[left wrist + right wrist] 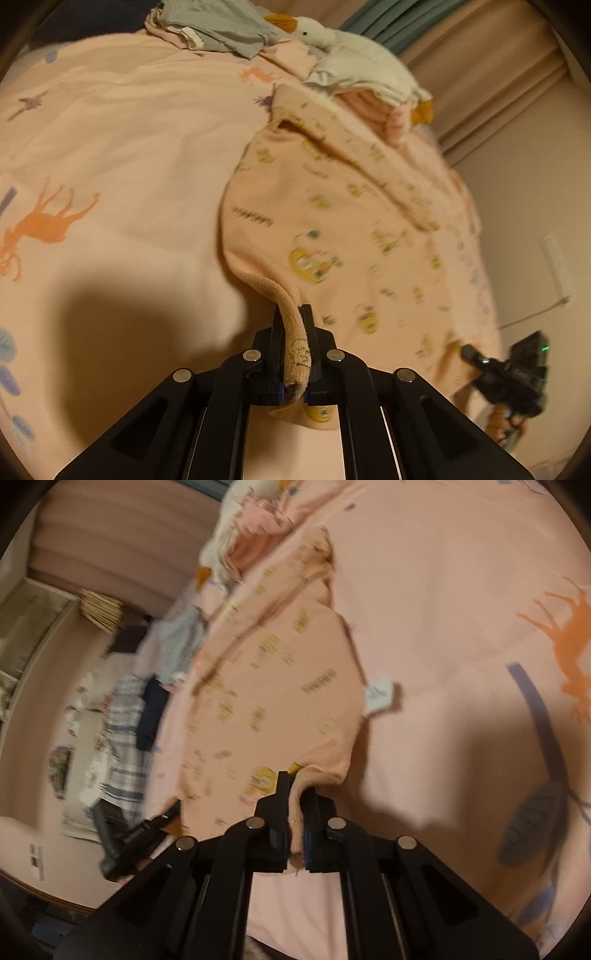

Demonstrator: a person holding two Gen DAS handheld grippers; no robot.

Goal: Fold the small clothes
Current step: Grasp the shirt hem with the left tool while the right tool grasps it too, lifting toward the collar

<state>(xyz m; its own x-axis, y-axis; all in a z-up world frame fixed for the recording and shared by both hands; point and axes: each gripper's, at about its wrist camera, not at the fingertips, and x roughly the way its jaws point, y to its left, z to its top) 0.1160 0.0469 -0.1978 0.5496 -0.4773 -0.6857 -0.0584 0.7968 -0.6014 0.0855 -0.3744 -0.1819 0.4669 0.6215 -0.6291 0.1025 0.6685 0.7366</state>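
Observation:
A small peach garment (332,221) with yellow prints hangs stretched above the pink bed sheet (129,147). My left gripper (294,314) is shut on its ribbed hem at one corner. My right gripper (295,786) is shut on the other corner of the same garment (266,672), whose white label (378,694) sticks out at its side. Each gripper shows in the other's view, the right one in the left wrist view (513,373) and the left one in the right wrist view (129,842).
A white goose plush (354,55) lies on folded pink clothes (373,107) at the head of the bed, with a grey garment (221,26) beside it. Curtains (491,74) hang behind. Striped and dark clothes (129,731) lie beyond the bed's edge.

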